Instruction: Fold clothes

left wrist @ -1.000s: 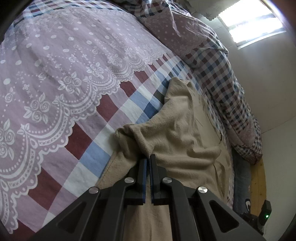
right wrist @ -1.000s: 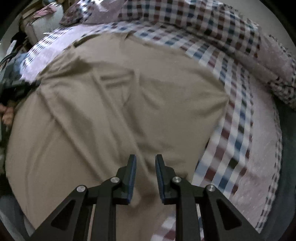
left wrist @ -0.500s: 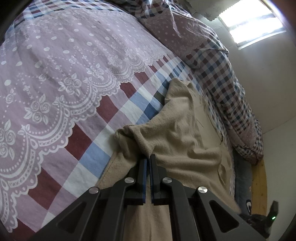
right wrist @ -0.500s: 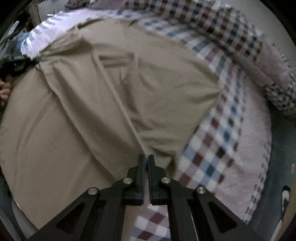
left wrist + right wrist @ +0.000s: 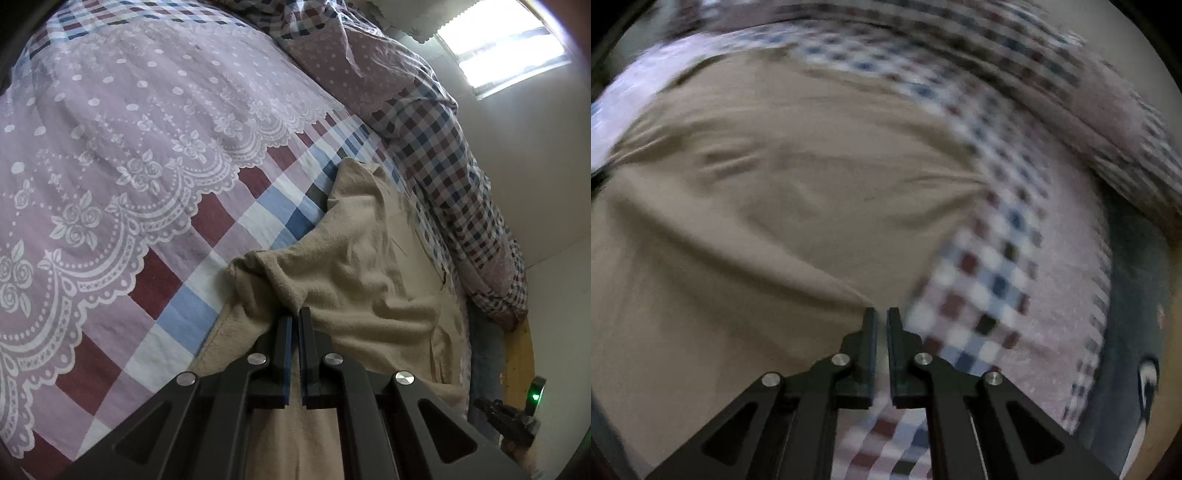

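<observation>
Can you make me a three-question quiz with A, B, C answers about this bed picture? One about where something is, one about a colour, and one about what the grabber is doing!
1. Where does the garment lie?
A. on the checked border of the bedspread
B. on a chair
C. on the floor

2. What colour is the garment?
A. green
B. black
C. beige

3. What is the left gripper doing?
A. standing wide open
B. pinching a fold of the garment
C. holding a pillow

Answers:
1 A, blue, red and white squares show right beside the cloth.
2 C, it is sandy beige in both views.
3 B, its fingertips meet on a bunched ridge of cloth.
</observation>
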A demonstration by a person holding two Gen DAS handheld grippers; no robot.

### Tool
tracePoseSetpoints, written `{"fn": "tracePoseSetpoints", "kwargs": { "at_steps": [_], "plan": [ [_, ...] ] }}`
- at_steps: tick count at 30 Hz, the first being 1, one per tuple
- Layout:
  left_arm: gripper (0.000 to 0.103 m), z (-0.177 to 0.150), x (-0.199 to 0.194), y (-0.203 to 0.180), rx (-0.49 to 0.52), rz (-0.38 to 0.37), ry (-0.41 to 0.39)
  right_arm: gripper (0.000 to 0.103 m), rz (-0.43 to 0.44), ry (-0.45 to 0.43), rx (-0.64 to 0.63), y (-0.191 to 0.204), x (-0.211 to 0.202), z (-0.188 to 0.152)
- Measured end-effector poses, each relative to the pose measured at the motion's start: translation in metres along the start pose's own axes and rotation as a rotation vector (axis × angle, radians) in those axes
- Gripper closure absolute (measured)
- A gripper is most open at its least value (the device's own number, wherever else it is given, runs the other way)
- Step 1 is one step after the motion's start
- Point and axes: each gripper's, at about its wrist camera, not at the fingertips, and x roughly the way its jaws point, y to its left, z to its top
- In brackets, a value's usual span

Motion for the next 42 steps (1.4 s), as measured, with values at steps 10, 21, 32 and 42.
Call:
{"fn": "tracePoseSetpoints", "kwargs": {
  "at_steps": [10, 21, 32, 42],
  "plan": [
    [0.1, -0.001, 0.0, 0.0, -0.008, -0.007, 0.002, 0.059, 0.283, -0.13, 0.269, 0.016, -0.017, -0.067],
    [0.1, -0.004, 0.001, -0.001, -0.022, -0.013, 0.002, 0.094, 0.222, -0.118, 0.266, 0.032, 0.017, -0.059],
    [0.101, -0.003, -0.004, -0.001, -0.033, -0.013, -0.011, 0.103, 0.221, -0.12, 0.236, 0.023, -0.015, -0.103],
    [0.098, -0.003, -0.004, 0.001, -0.034, 0.002, -0.01, 0.102, 0.117, -0.023, 0.256, 0.014, -0.002, -0.136]
  ]
}}
